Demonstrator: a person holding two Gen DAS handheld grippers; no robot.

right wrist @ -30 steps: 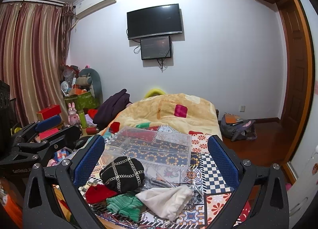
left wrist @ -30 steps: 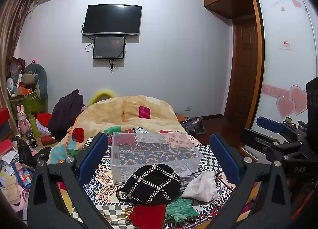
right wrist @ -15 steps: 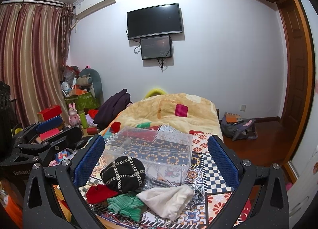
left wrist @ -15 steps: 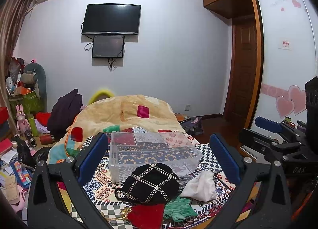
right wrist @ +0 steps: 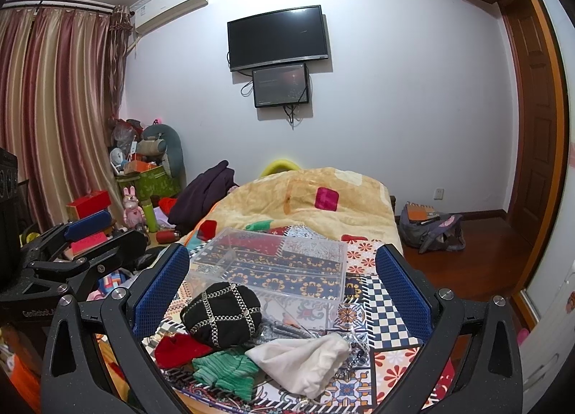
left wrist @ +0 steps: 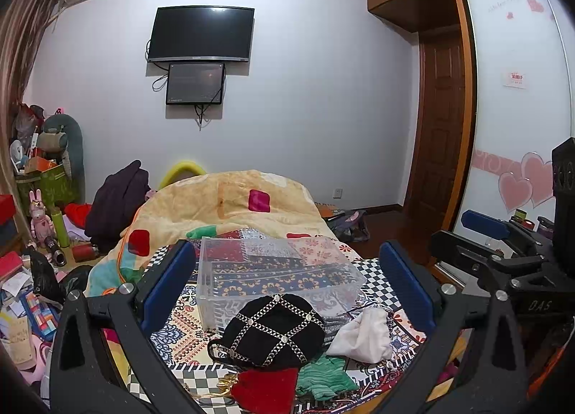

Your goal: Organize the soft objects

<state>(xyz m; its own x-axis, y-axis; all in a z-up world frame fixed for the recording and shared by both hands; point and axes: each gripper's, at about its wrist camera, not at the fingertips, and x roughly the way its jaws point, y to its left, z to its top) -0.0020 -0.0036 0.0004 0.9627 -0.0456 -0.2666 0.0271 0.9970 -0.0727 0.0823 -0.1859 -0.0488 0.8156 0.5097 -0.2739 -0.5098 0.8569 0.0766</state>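
Observation:
A pile of soft things lies on the patterned bedspread in front of a clear plastic box (left wrist: 276,270) (right wrist: 273,263): a black hat with a gold chain grid (left wrist: 273,329) (right wrist: 222,313), a white cloth pouch (left wrist: 363,333) (right wrist: 302,360), a green knit piece (left wrist: 323,376) (right wrist: 226,371) and a red cloth (left wrist: 266,390) (right wrist: 178,349). My left gripper (left wrist: 285,284) is open and empty above the pile. My right gripper (right wrist: 282,284) is open and empty, also above it. Each gripper shows at the edge of the other's view.
A yellow quilt (left wrist: 230,205) is heaped behind the box. Toys, boxes and dark clothes (right wrist: 208,191) clutter the floor at the left. A backpack (right wrist: 431,230) lies on the wooden floor at the right, near the door and wardrobe (left wrist: 517,126).
Both views have shifted only slightly; the pile and box lie as before and both grippers stay open.

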